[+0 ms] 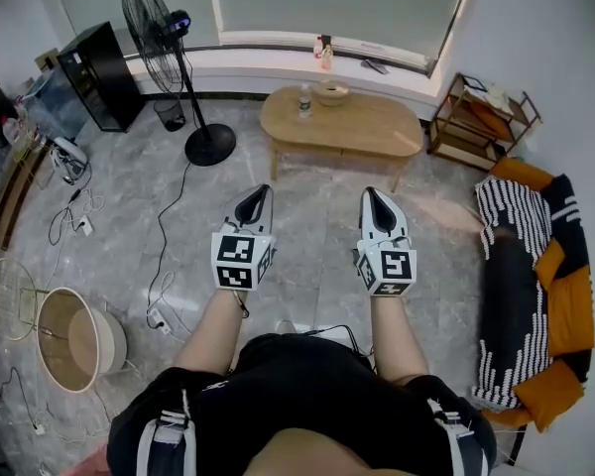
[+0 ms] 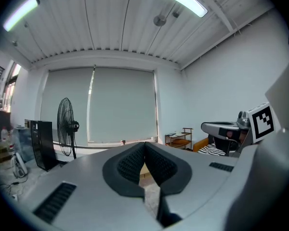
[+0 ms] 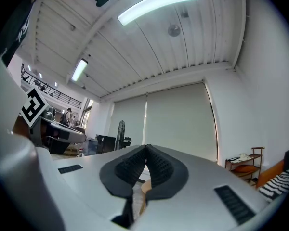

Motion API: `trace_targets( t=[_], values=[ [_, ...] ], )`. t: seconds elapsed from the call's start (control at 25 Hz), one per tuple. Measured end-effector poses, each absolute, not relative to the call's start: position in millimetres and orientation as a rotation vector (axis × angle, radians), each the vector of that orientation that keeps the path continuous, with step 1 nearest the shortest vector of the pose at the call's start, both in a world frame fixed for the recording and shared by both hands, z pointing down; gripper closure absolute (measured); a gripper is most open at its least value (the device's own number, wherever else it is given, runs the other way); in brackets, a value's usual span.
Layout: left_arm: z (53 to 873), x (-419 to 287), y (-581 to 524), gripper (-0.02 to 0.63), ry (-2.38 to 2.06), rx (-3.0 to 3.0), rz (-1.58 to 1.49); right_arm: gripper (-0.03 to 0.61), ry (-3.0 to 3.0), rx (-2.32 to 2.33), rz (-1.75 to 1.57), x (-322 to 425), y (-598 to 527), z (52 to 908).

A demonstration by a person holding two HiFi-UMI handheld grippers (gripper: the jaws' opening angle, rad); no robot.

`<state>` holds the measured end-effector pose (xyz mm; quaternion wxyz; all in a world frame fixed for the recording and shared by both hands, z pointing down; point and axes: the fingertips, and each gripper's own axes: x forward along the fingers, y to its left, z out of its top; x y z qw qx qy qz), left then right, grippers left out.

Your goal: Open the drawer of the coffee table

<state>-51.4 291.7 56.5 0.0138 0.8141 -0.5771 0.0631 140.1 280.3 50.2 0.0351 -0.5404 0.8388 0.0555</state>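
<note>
The oval wooden coffee table (image 1: 342,125) stands across the room near the window wall, well ahead of both grippers; its drawer cannot be made out from here. My left gripper (image 1: 261,195) and right gripper (image 1: 373,198) are held side by side in front of the person, over the grey tiled floor, pointing toward the table. Both are shut with nothing between the pads. In the left gripper view the black pads (image 2: 130,162) meet at the tip. The right gripper view shows its pads (image 3: 156,167) also closed, with a sliver of the table's wooden edge (image 3: 143,187) below them.
A bottle (image 1: 304,100) and a bowl (image 1: 330,92) sit on the coffee table. A standing fan (image 1: 166,38) is left of it, a wooden shelf (image 1: 476,117) right of it. A sofa with orange and striped cushions (image 1: 531,266) lines the right. Cables (image 1: 162,266) and a round basket (image 1: 74,340) lie at left.
</note>
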Motion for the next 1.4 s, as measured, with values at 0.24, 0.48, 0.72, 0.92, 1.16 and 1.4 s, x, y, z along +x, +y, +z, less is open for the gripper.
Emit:
trace_targets(
  t=[0.24, 0.48, 0.72, 0.92, 1.16, 1.4],
  values=[
    [53, -77, 271, 0.592, -1.781, 2.574, 0.160, 0.563, 2.567, -1.666, 0.187, 110, 261, 51],
    [58, -96, 248, 0.592, -1.757, 2.604, 0.142, 0.563, 2.553, -1.694, 0.207, 92, 244, 56],
    [61, -103, 213, 0.592, -1.737, 2.618, 0.153, 0.563, 2.574, -1.693, 0.188, 84, 212, 64],
    [73, -94, 166, 0.592, -1.754, 2.625, 0.197, 0.562, 2.557, -1.689, 0.192, 94, 159, 74],
    [84, -97, 69, 0.592, -1.875, 2.549, 0.260, 0.563, 2.580, -1.630, 0.174, 101, 48, 84],
    [80, -83, -56, 0.593, -1.918, 2.468, 0.264, 0.563, 2.649, -1.558, 0.112, 115, -89, 92]
  ],
)
